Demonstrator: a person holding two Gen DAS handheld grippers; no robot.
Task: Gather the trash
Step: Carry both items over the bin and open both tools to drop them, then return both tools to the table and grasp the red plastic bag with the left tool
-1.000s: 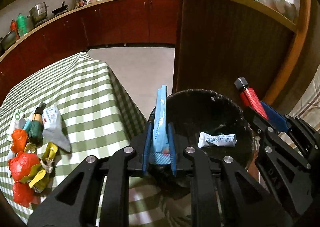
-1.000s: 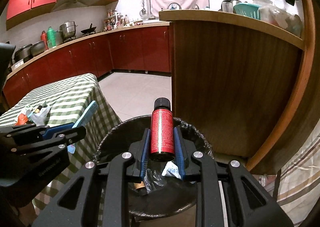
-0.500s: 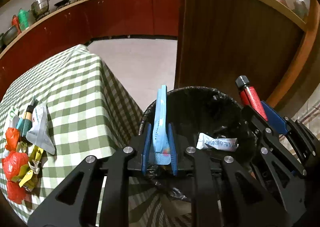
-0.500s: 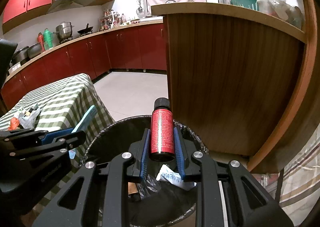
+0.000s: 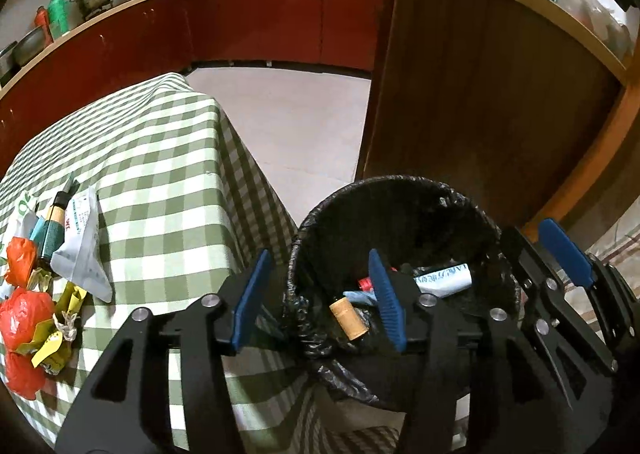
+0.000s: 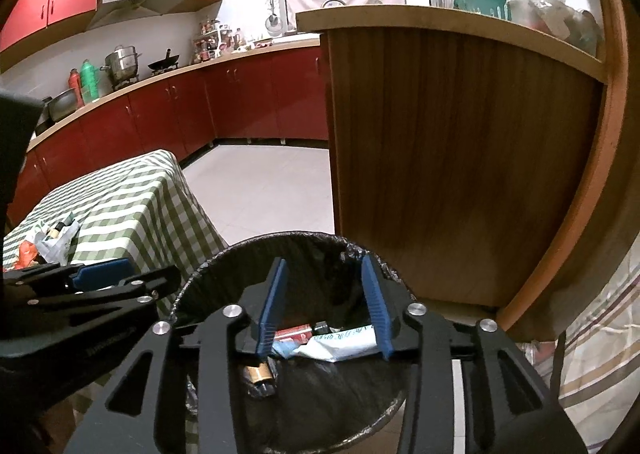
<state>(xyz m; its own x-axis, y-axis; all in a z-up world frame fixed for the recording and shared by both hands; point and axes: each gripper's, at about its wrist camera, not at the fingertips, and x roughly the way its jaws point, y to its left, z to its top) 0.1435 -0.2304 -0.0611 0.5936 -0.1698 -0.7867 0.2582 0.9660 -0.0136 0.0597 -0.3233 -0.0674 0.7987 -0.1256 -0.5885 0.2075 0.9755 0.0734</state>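
Left wrist view: table with green checked cloth (image 5: 160,174) fills the 9 o'clock side, and only here is the leftover trash pile (image 5: 44,282) legible: orange-red crumpled bags, yellow wrappers, a white pouch and a small dark bottle, at the cloth's 8 o'clock edge. Same view looks down into the black-lined trash bin (image 5: 400,190) at 5 o'clock; inside lie a cork-coloured cylinder (image 5: 348,314), a white tube with print (image 5: 442,278) and a red item mostly hidden behind the pad. Right wrist view: pile shrinks to a small blur at 9 o'clock, but the bin's interior shows the red printed bottle (image 6: 294,333) lying flat beside the white tube, plus a brass-coloured piece lower down; it also shows upper red cabinets and a hood. Left gripper (image 5: 320,294): jaws opening, about half spread, nothing between the blue pads, one pad over the cloth edge, the other over the bin. Right gripper (image 6: 322,308): jaws opening, moderately spread, nothing gripped, held above the bin mouth at 6 o'clock.
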